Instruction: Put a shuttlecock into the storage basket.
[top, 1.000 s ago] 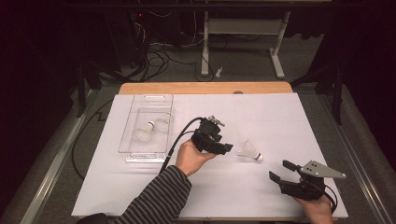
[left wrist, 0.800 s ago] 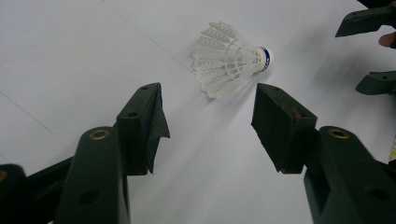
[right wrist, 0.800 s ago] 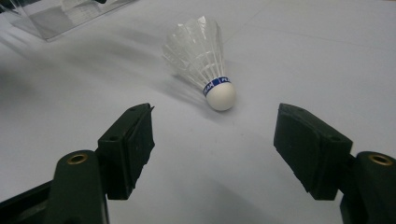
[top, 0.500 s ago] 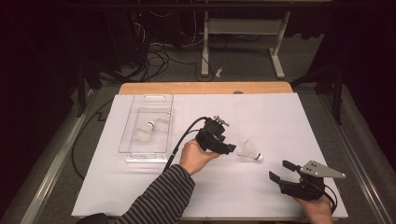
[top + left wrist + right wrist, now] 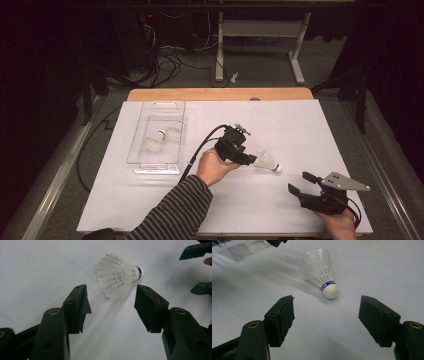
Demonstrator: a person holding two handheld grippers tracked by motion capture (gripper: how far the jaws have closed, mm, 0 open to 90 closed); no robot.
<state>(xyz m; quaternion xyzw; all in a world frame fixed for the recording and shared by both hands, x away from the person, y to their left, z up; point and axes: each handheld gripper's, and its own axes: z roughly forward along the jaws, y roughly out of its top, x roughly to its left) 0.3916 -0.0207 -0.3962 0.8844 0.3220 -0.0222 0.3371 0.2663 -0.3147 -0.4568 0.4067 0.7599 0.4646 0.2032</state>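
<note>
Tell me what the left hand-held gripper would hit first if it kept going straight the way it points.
Most likely the shuttlecock lying on the white table cover. The left hand-held gripper has its jaws open, and the feathered skirt lies just ahead of the gap between them, cork end away. Depth is hard to judge, so it may skim the skirt.

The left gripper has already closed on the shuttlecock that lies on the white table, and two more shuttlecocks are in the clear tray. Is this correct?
Not quite. The left gripper is open, not closed: in the left gripper view its jaws stand apart with the shuttlecock lying just ahead of them on the white table, untouched. The rest holds: two more shuttlecocks lie in the clear tray.
</note>
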